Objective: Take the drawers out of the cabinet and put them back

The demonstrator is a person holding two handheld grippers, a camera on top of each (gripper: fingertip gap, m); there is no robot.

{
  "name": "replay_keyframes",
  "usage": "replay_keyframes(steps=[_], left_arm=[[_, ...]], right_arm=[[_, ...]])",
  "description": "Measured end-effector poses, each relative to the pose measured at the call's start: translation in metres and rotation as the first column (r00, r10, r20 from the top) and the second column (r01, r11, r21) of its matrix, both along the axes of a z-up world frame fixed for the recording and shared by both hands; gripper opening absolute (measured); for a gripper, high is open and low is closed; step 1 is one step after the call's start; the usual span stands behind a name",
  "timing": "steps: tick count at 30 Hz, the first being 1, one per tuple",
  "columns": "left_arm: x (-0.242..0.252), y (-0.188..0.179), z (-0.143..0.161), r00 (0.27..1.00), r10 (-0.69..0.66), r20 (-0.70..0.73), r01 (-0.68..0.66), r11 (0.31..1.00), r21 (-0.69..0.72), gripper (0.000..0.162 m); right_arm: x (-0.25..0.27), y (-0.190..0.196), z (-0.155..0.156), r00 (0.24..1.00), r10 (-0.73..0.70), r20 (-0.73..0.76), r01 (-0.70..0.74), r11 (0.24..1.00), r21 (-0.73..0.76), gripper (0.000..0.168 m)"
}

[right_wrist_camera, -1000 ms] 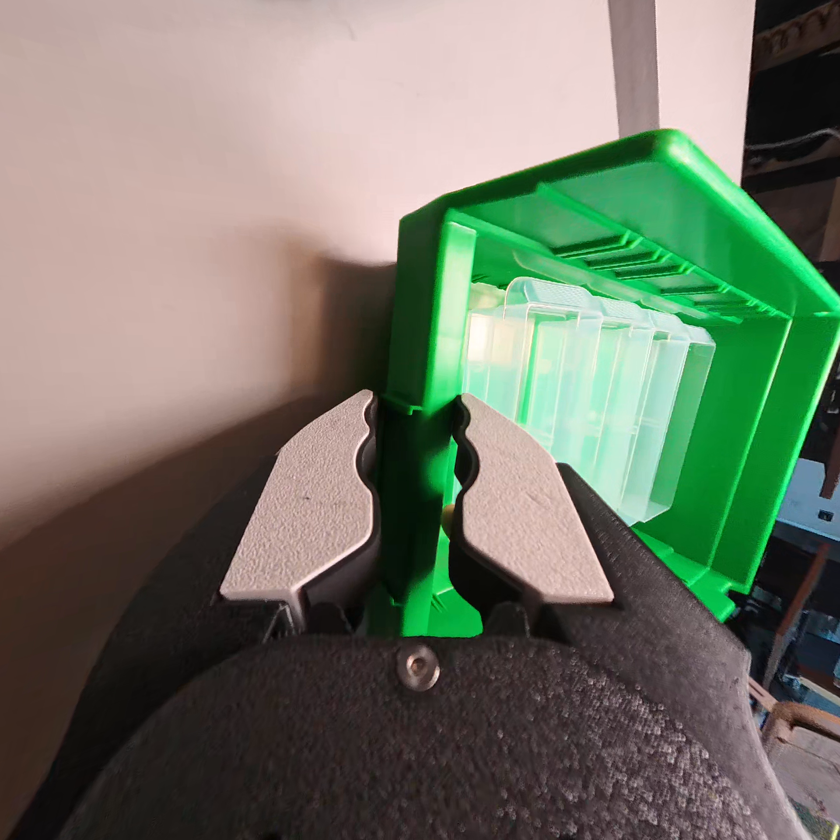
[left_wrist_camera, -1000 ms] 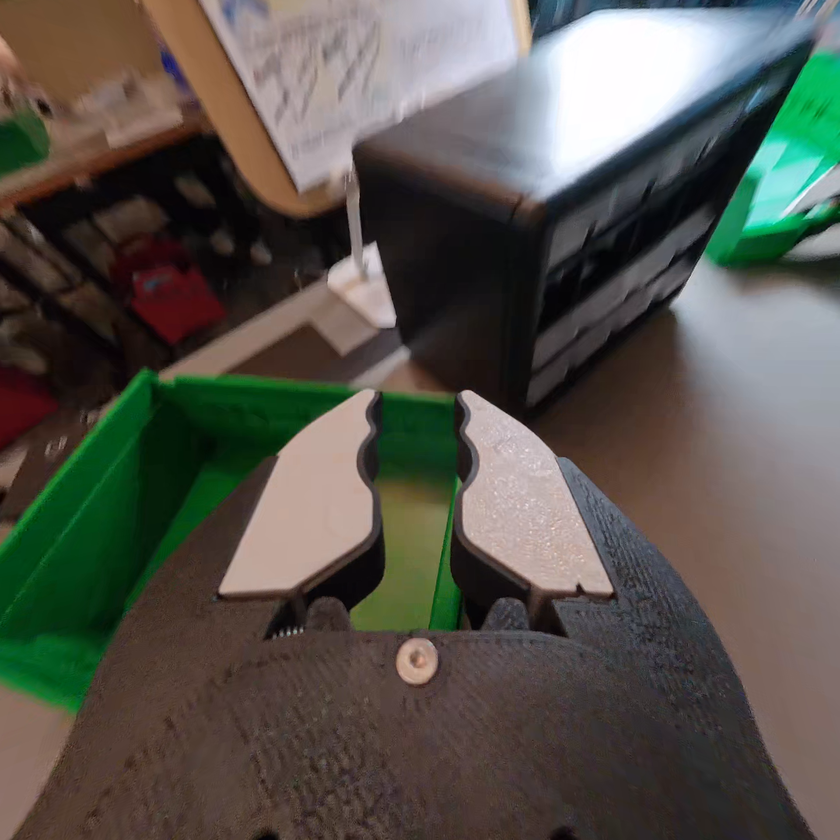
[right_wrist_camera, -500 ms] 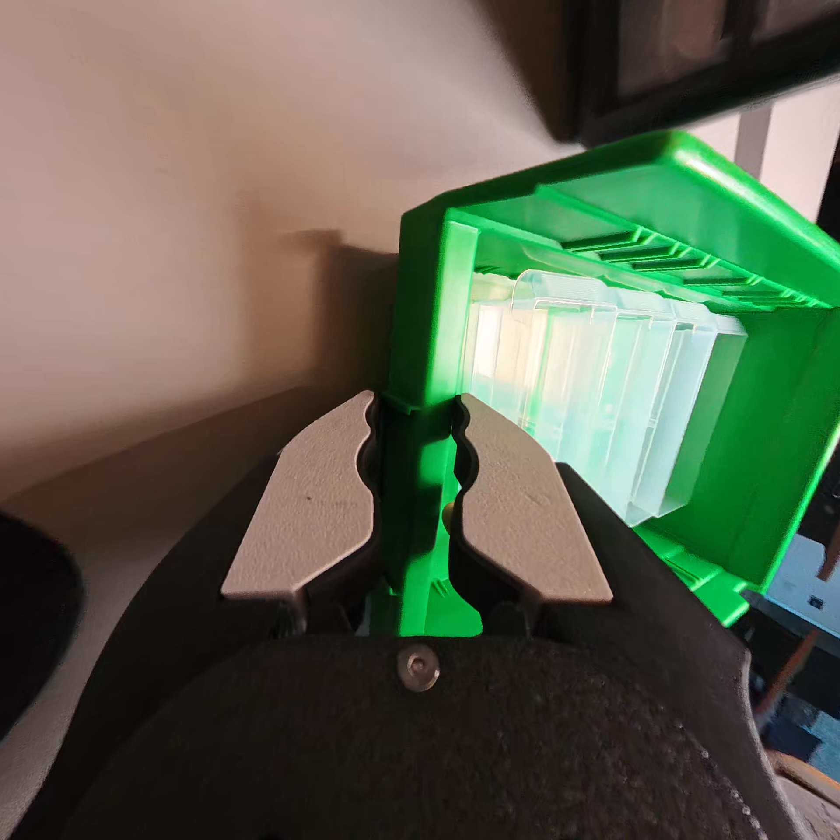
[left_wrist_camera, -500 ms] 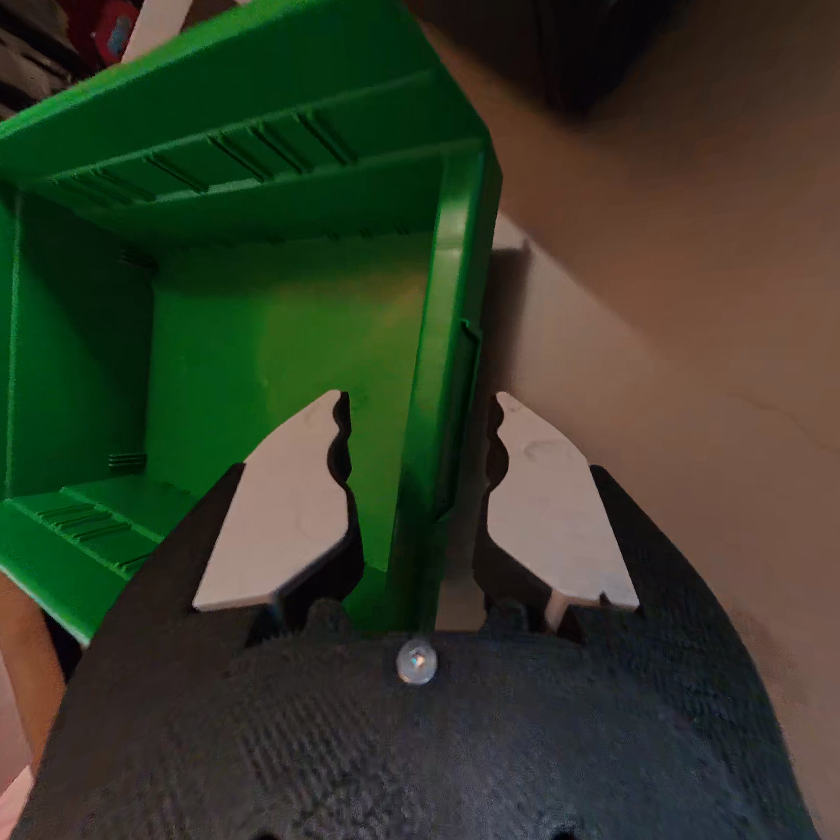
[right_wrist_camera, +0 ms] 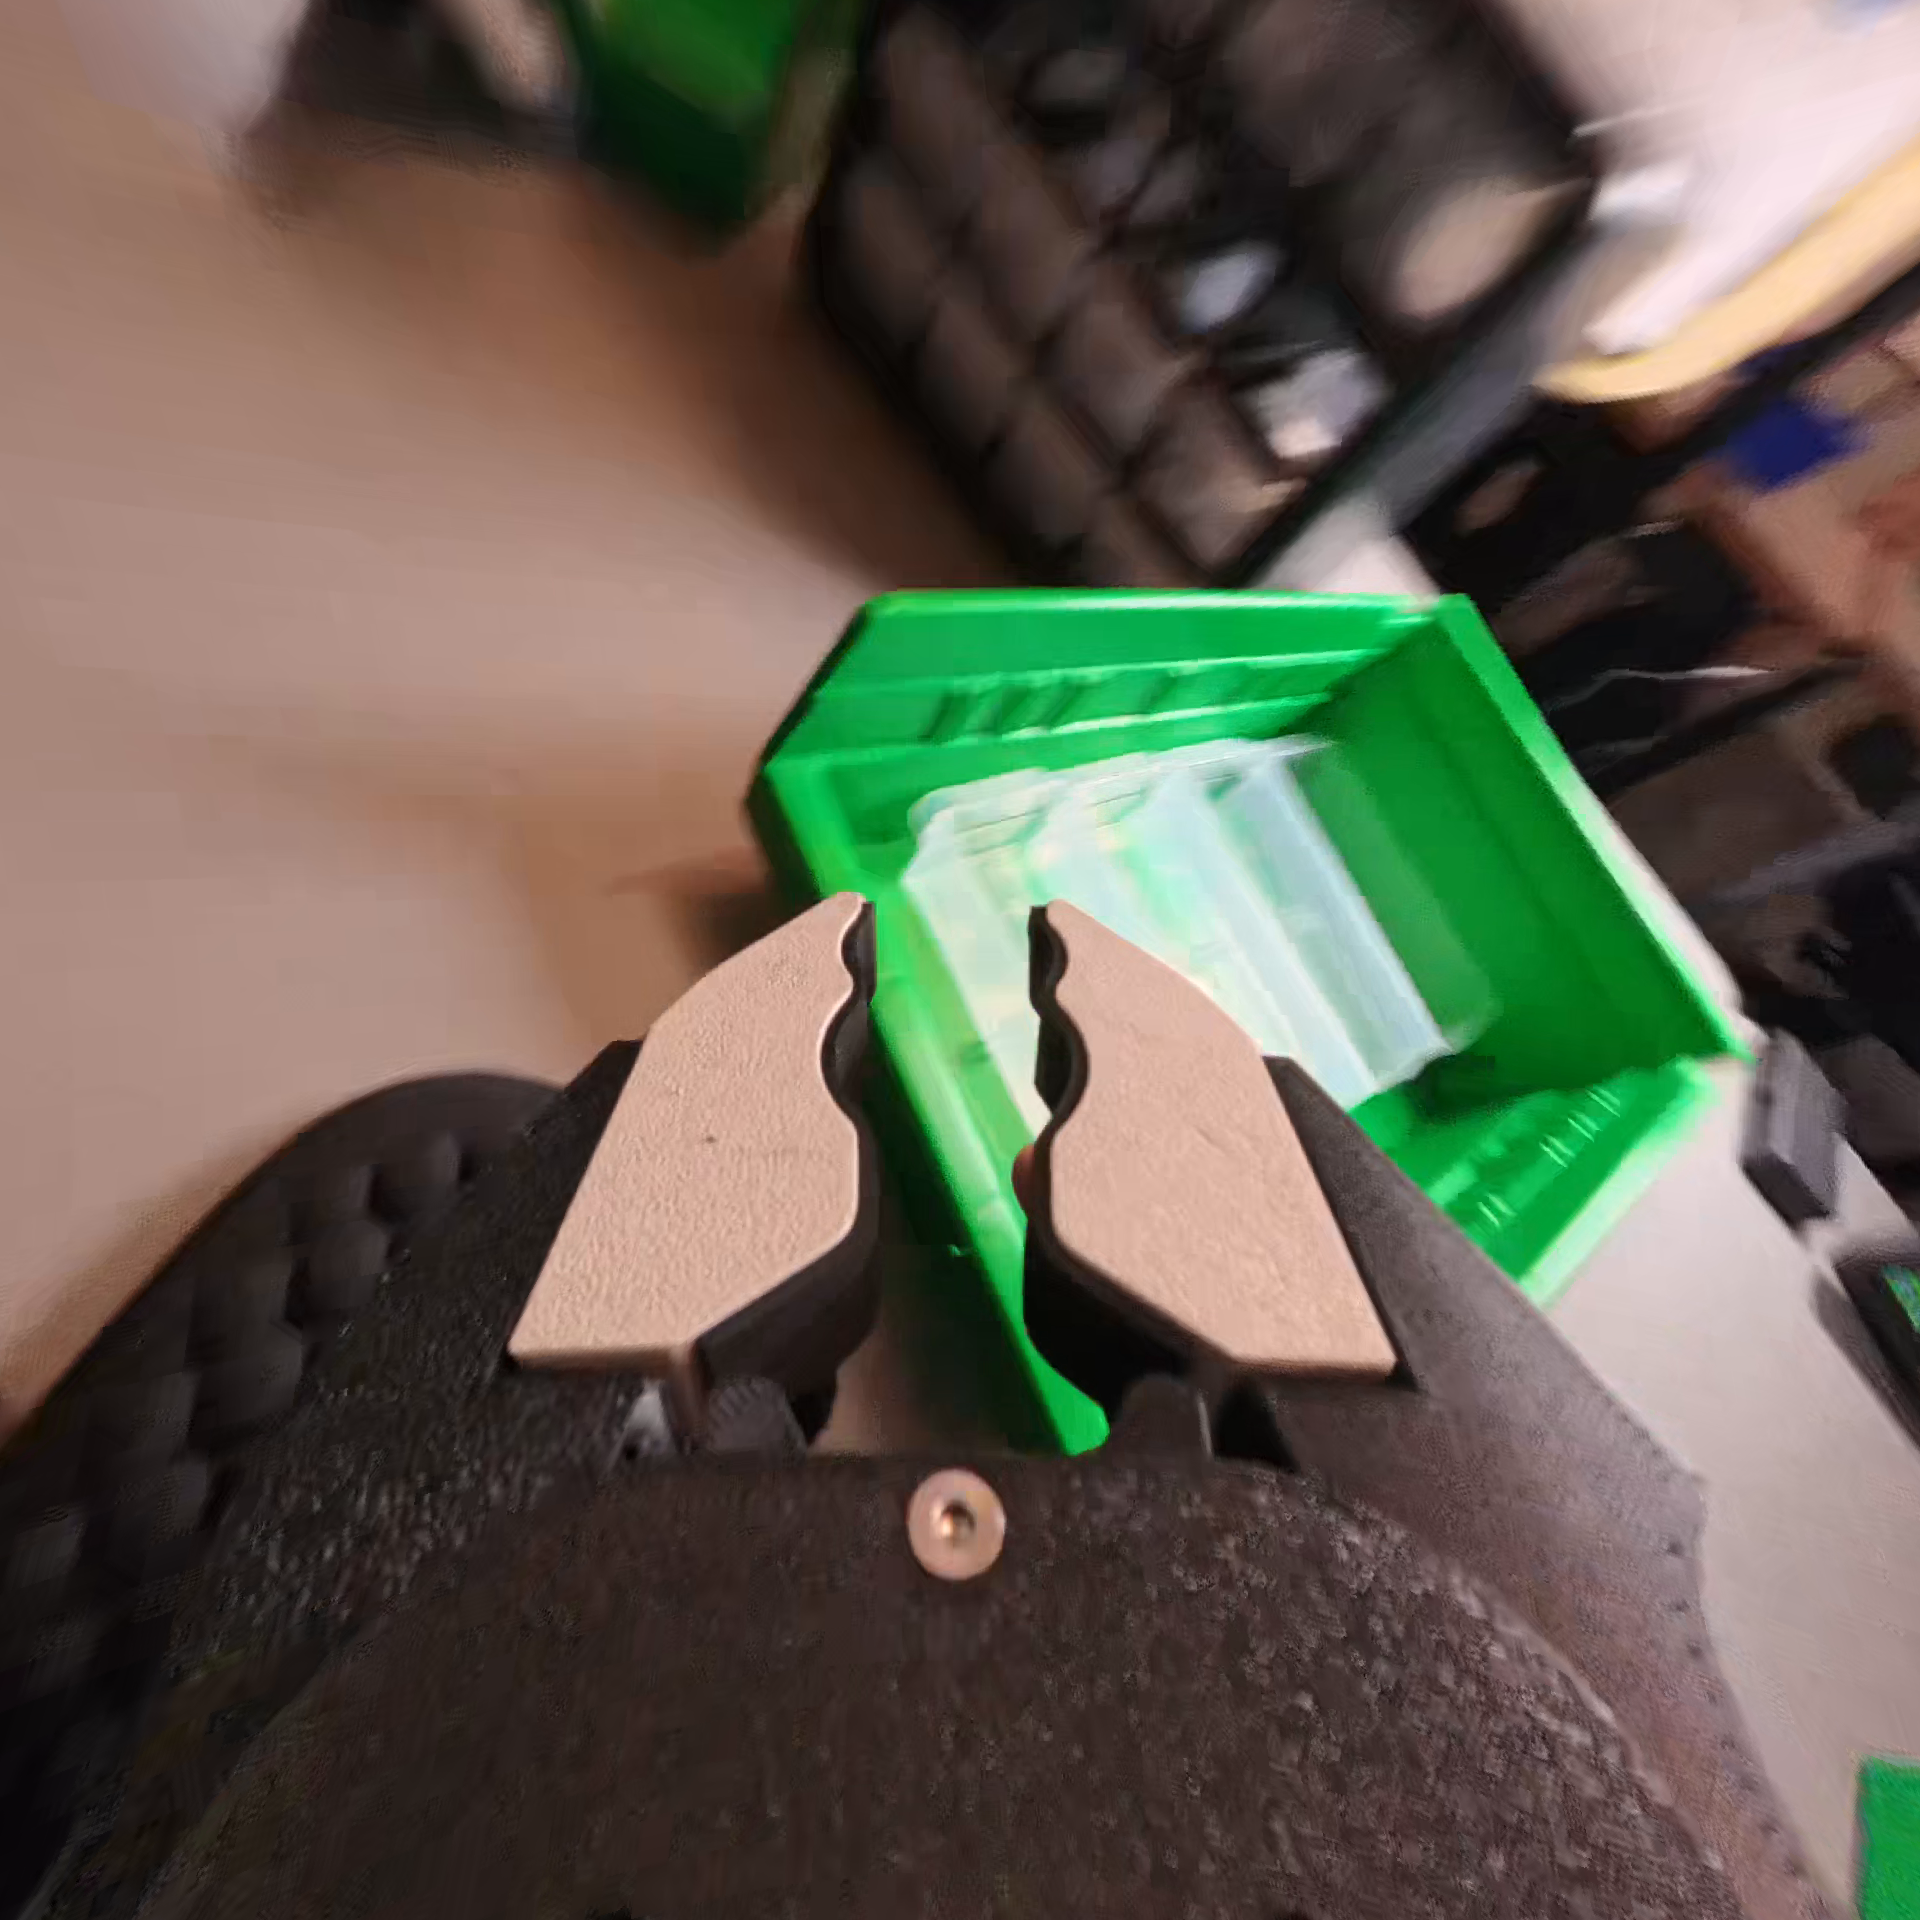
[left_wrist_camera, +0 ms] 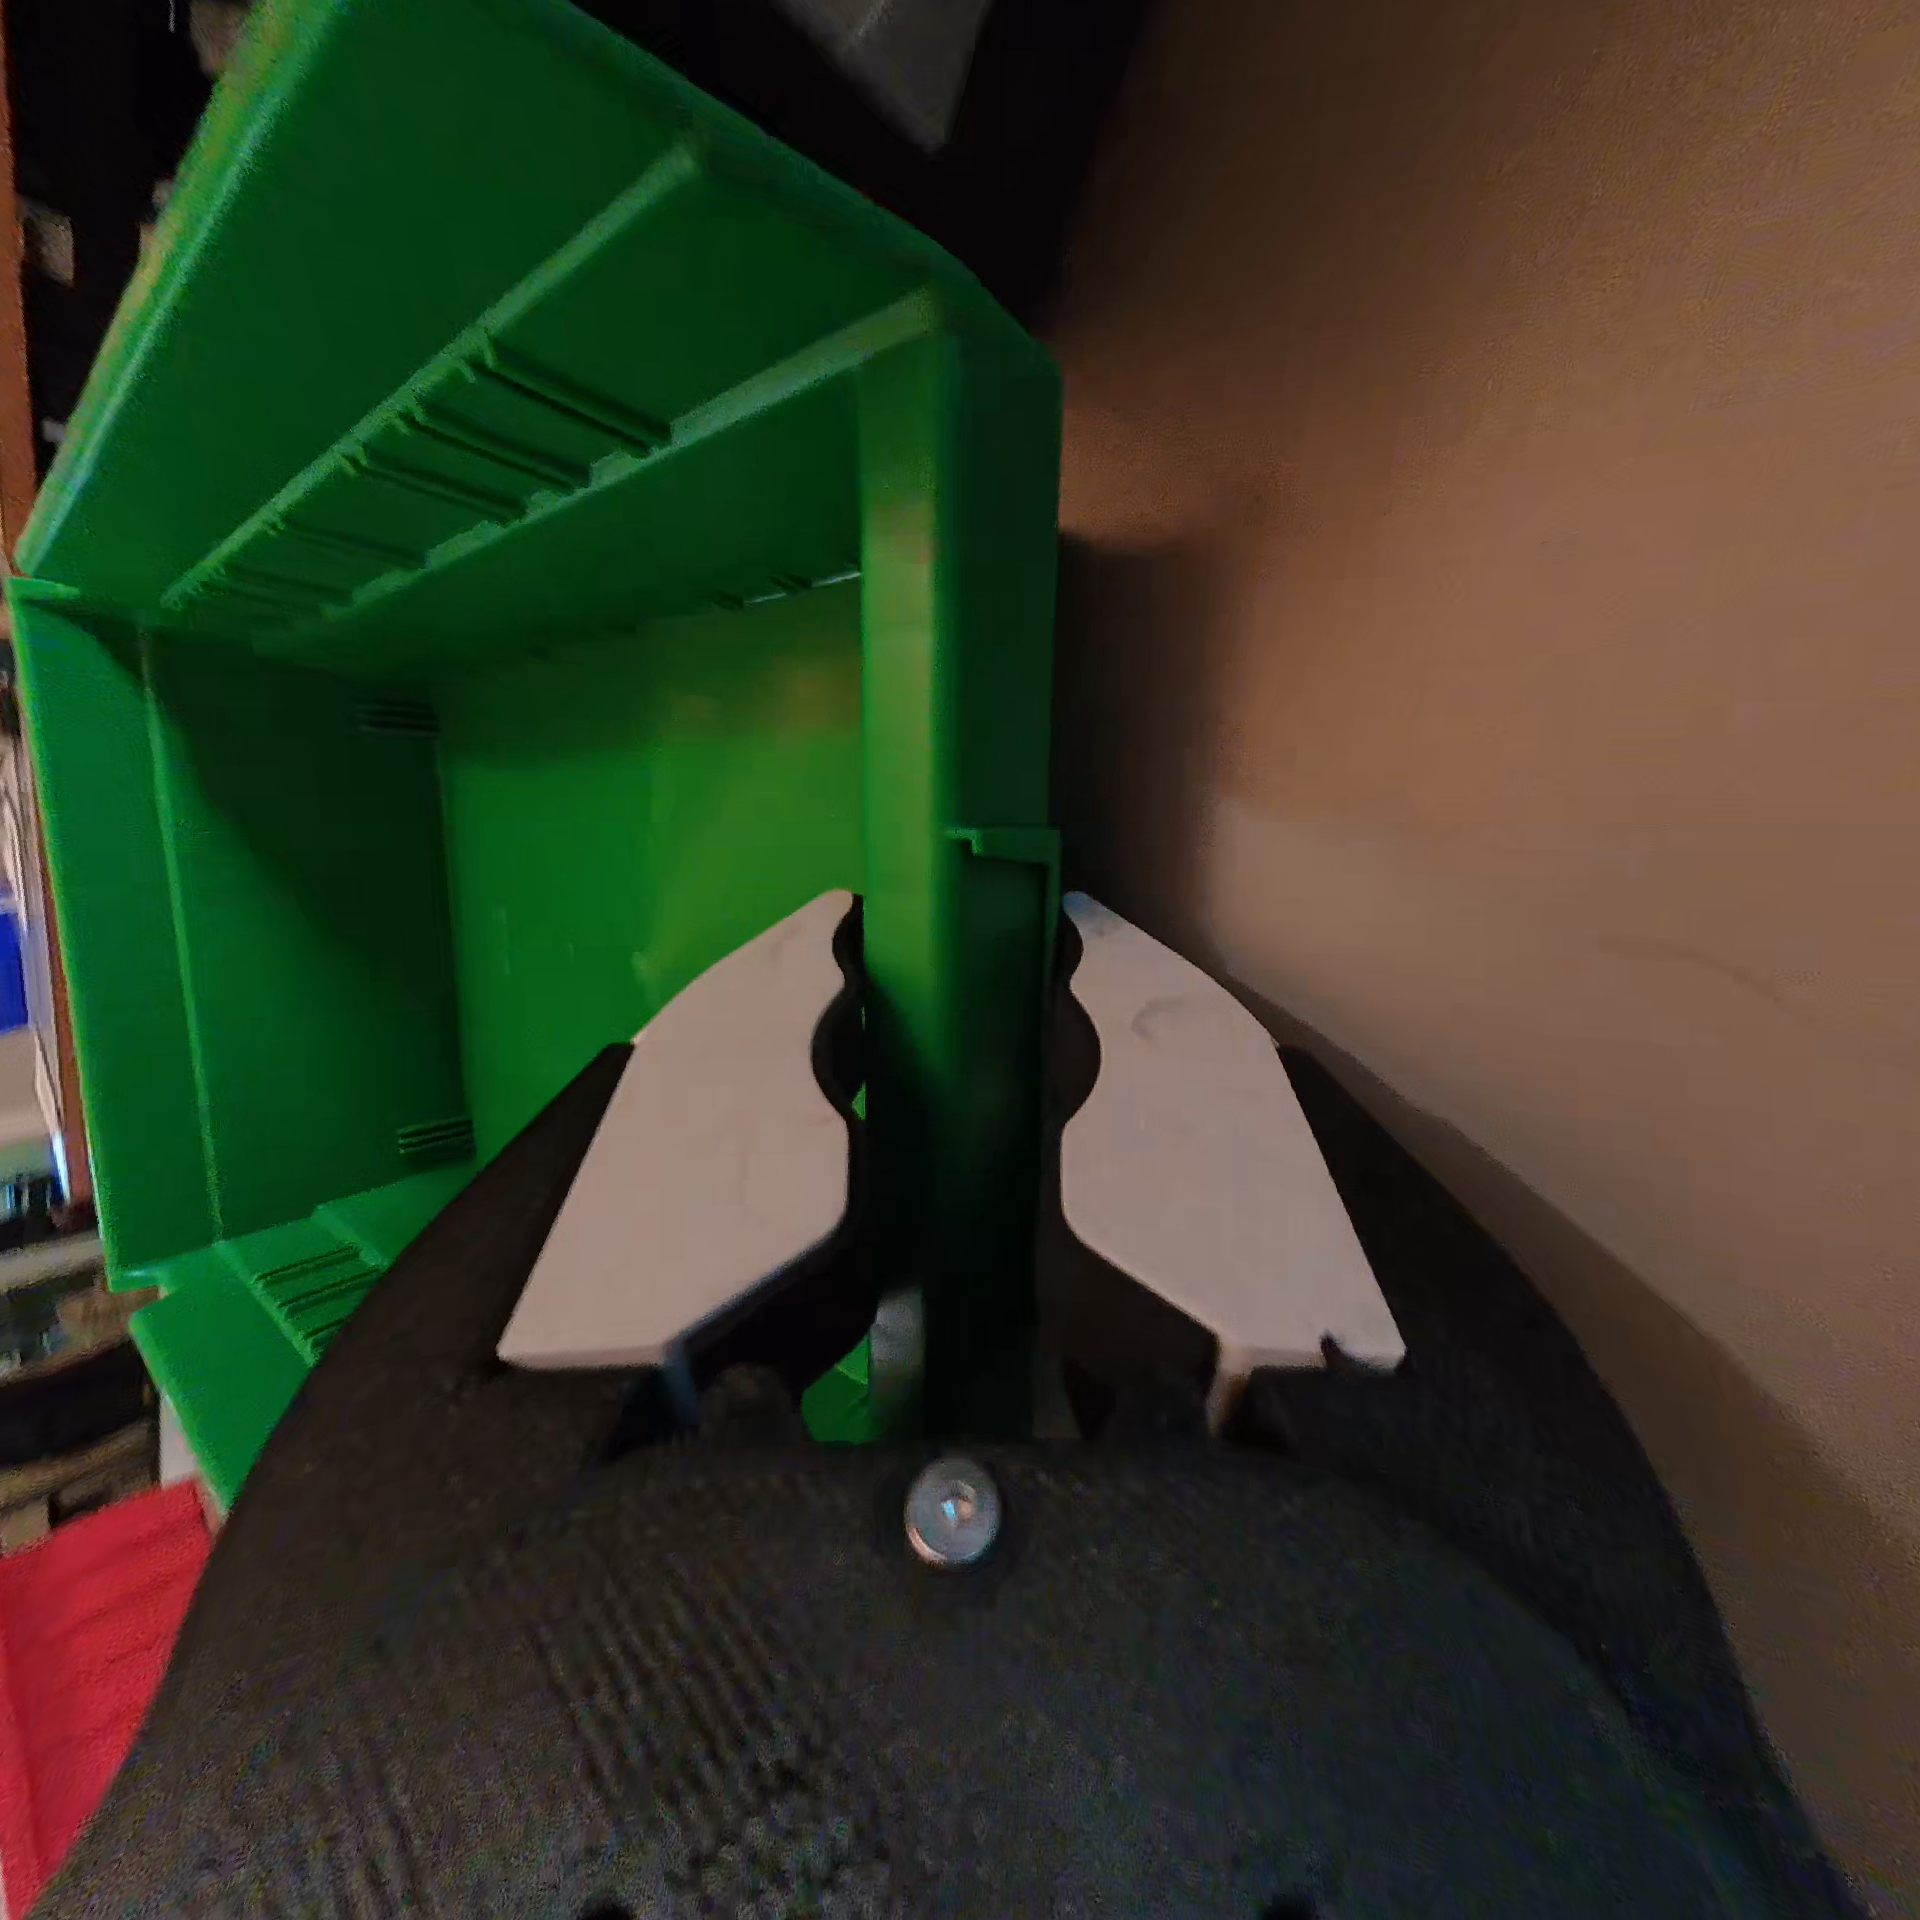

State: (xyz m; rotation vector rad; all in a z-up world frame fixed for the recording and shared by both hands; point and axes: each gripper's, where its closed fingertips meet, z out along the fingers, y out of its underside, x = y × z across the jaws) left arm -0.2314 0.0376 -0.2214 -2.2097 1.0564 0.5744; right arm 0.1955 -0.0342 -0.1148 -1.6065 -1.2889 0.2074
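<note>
My left gripper (left_wrist_camera: 956,935) is shut on the front wall of an empty green drawer (left_wrist_camera: 582,852), one finger inside and one outside. The drawer is seen open-side on, next to a tan surface (left_wrist_camera: 1507,727). My right gripper (right_wrist_camera: 951,935) is shut on the front wall of a second green drawer (right_wrist_camera: 1558,883), which sits skewed between the fingers. This drawer holds a clear plastic box (right_wrist_camera: 1226,914). The dark cabinet (right_wrist_camera: 1143,312) with its many small drawer fronts stands beyond it, blurred.
The tan table top (right_wrist_camera: 364,623) spreads to the left of the right drawer. Another green object (right_wrist_camera: 707,104) lies at the far edge beside the cabinet. Dark clutter (right_wrist_camera: 1766,727) fills the right. A red thing (left_wrist_camera: 83,1662) shows at the lower left.
My left gripper has closed on the empty drawer's wall. My right gripper has swung round with its drawer, from facing a pale wall to facing the cabinet over the table.
</note>
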Motion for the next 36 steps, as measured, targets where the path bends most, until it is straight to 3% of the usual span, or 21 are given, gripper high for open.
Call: replay_keyframes(steps=[2, 5, 10, 14, 16, 19, 21, 24, 29, 33, 36], left_arm=[[0.017, -0.01, 0.0, 0.995, -0.096, 0.0, 0.096, 0.995, -0.003, 0.032], [0.04, -0.025, 0.002, 0.969, -0.247, -0.01, 0.247, 0.969, 0.001, 0.032], [0.048, -0.037, 0.007, 0.937, -0.346, -0.038, 0.348, 0.935, 0.064, 0.034], [0.074, -0.051, 0.042, 0.918, -0.348, 0.19, 0.312, 0.93, 0.194, 0.044], [0.11, -0.064, 0.078, 0.809, -0.397, 0.434, 0.291, 0.911, 0.291, 0.043], [0.179, -0.085, 0.117, 0.551, -0.454, 0.7, 0.282, 0.891, 0.356, 0.044], [0.221, -0.092, 0.118, 0.473, -0.443, 0.762, 0.291, 0.894, 0.339, 0.048], [0.276, -0.087, 0.105, 0.41, -0.382, 0.828, 0.263, 0.919, 0.293, 0.053], [0.34, -0.054, 0.079, 0.371, -0.26, 0.892, 0.113, 0.966, 0.234, 0.067], [0.362, -0.03, 0.063, 0.426, -0.192, 0.884, 0.031, 0.98, 0.197, 0.07], [0.371, -0.023, 0.05, 0.468, -0.157, 0.87, 0.014, 0.985, 0.171, 0.06]], right_arm=[[0.03, 0.006, 0.023, 0.969, -0.138, -0.206, 0.149, 0.988, 0.042, 0.028], [0.076, 0.018, 0.025, 0.866, -0.31, -0.394, 0.333, 0.943, -0.01, 0.031], [0.105, 0.037, 0.001, 0.784, -0.458, -0.42, 0.45, 0.884, -0.125, 0.049], [0.101, 0.047, -0.011, 0.746, -0.496, -0.445, 0.46, 0.866, -0.195, 0.056], [0.1, 0.049, -0.01, 0.719, -0.504, -0.479, 0.467, 0.86, -0.203, 0.055], [0.099, 0.051, -0.008, 0.686, -0.517, -0.512, 0.464, 0.853, -0.24, 0.055], [0.103, 0.051, -0.008, 0.669, -0.543, -0.508, 0.496, 0.835, -0.24, 0.055], [0.119, 0.05, -0.009, 0.632, -0.596, -0.495, 0.582, 0.787, -0.204, 0.055], [0.116, 0.051, -0.028, 0.618, -0.621, -0.482, 0.585, 0.773, -0.245, 0.053], [0.115, 0.057, -0.041, 0.621, -0.654, -0.432, 0.613, 0.749, -0.253, 0.051], [0.115, 0.06, -0.056, 0.618, -0.687, -0.383, 0.626, 0.724, -0.288, 0.044]])
